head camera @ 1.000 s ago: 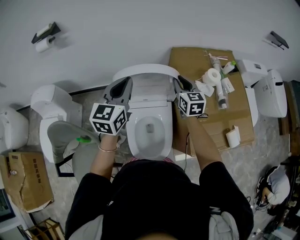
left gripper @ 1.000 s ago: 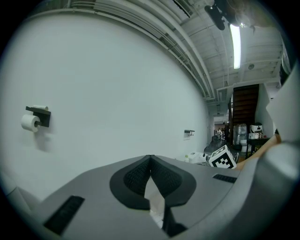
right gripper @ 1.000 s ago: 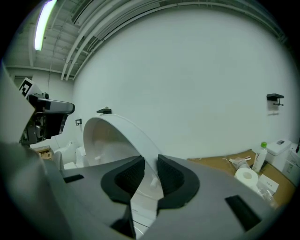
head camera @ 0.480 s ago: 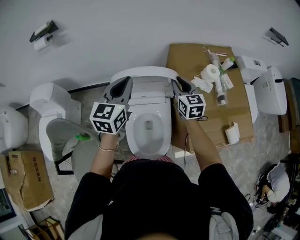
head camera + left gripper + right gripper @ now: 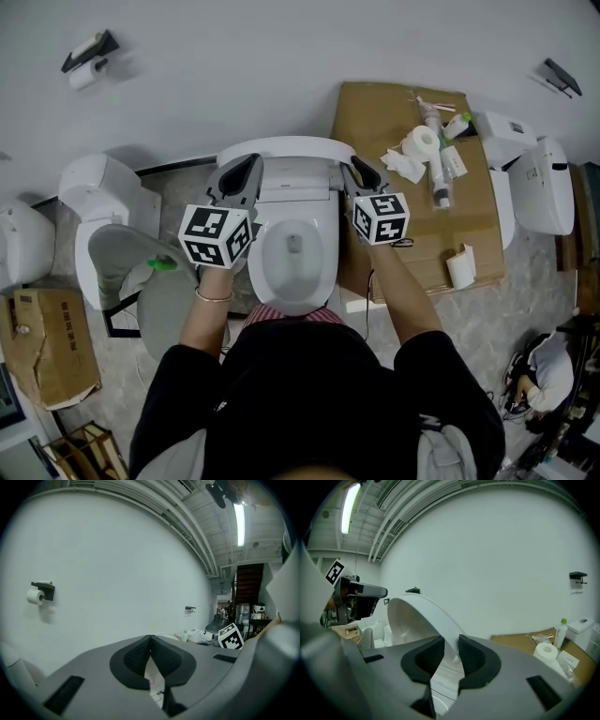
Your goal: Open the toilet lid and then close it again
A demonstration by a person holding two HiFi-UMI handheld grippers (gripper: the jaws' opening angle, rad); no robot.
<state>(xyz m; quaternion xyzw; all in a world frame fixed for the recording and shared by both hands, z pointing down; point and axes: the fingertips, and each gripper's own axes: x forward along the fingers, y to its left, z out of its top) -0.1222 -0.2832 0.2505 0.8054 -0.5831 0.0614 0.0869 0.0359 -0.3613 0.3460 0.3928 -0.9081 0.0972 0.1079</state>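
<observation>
The white toilet (image 5: pixel 292 253) stands straight below me, its bowl uncovered. Its lid (image 5: pixel 286 145) is raised against the wall and shows as a thin white arc from above. My right gripper (image 5: pixel 361 172) is at the lid's right side; in the right gripper view the lid (image 5: pixel 417 611) runs between the pads of the right gripper (image 5: pixel 451 644), which is shut on its rim. My left gripper (image 5: pixel 240 172) sits at the lid's left side. In the left gripper view the left gripper (image 5: pixel 150 639) has its pad tips touching, and only the wall shows beyond them.
A cardboard sheet (image 5: pixel 394 122) to the right carries a paper roll (image 5: pixel 427 145) and tubes. White toilet parts (image 5: pixel 544 187) lie further right. Another toilet (image 5: pixel 98 202) and a grey seat (image 5: pixel 159 281) stand to the left. A toilet-paper holder (image 5: pixel 84 56) hangs on the wall.
The head view has drifted slightly, so everything sits a little lower and left. Both grippers stay at the sides of the raised lid.
</observation>
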